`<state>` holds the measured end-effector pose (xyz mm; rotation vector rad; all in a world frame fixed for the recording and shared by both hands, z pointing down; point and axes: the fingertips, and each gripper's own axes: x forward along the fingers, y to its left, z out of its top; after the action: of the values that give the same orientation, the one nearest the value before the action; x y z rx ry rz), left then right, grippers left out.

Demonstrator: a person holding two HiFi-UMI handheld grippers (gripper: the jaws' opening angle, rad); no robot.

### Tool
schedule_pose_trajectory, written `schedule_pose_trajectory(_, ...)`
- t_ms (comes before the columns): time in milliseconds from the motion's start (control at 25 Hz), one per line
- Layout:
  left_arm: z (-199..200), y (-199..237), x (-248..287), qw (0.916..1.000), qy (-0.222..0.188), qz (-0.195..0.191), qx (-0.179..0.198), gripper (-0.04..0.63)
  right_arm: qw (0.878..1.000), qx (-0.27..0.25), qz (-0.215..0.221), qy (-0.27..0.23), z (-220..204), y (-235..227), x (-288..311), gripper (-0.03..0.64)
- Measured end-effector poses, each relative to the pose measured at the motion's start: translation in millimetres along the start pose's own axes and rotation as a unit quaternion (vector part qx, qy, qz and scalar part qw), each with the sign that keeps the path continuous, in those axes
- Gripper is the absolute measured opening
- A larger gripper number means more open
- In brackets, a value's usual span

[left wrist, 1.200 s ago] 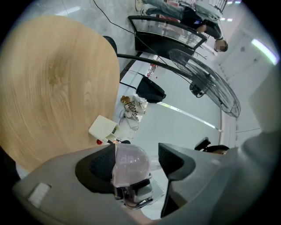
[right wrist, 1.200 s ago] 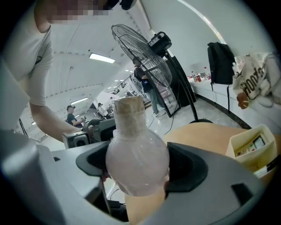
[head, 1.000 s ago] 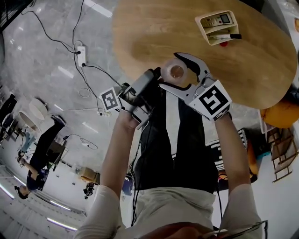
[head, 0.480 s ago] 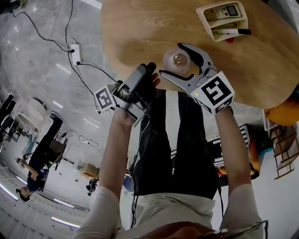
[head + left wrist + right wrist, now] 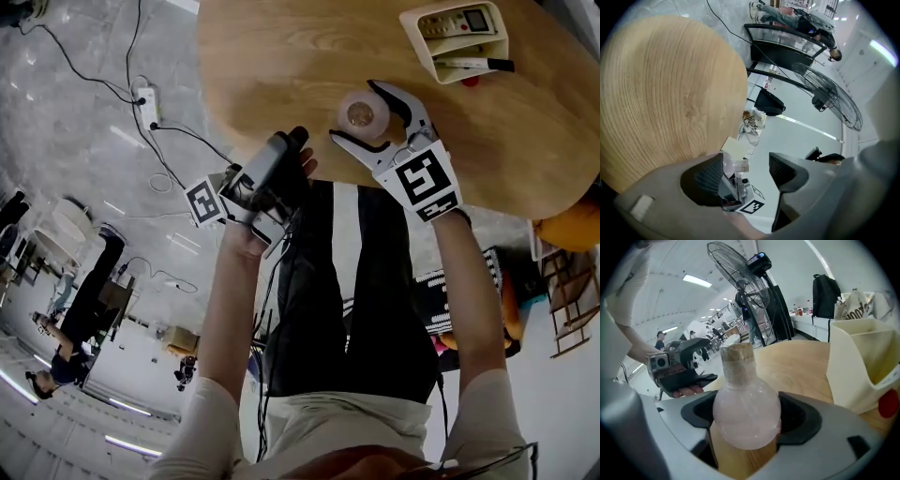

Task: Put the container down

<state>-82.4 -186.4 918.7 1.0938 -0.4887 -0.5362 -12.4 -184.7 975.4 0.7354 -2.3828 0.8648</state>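
Pale pink and translucent, the container (image 5: 746, 414), a round-bellied bottle with a cork-coloured neck, is sitting upright between the two jaws of the right claw (image 5: 750, 422). The jaws are pressing against its belly from both sides, so this claw is holding the container. The neck is rising above the jaws. The bottle is hanging over the wooden counter (image 5: 281, 56), close to the counter's near edge. No view shows whether its base is touching the wood.

Beyond the right claw's tips and to its right, a cream organiser (image 5: 457, 42) is standing on the counter, well apart from the bottle. It is carrying a remote control (image 5: 448, 22) in its far compartment and a marker pen (image 5: 473, 65) in its near one. A small red object (image 5: 471, 81) is showing at the organiser's nearer edge.

To the right claw's left, the left claw (image 5: 746, 174) is hovering off the counter's edge, over the floor. Its jaws are standing wide apart with nothing gripped between them. Through their gap, the right claw's marker cube (image 5: 752, 206) is showing.

Farther left of the left claw, a white power strip (image 5: 145, 96) is lying on the grey floor with dark cables trailing from it.
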Motion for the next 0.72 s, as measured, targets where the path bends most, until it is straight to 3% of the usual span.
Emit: schedule_pose_trajectory(720, -2.8, 8.5, -7.2, 0.9999, 0.013, -0.004, -0.001, 0.301, 0.998, -0.031, -0.049, 0.037, -26.3, -6.2, 12.0, 0.396)
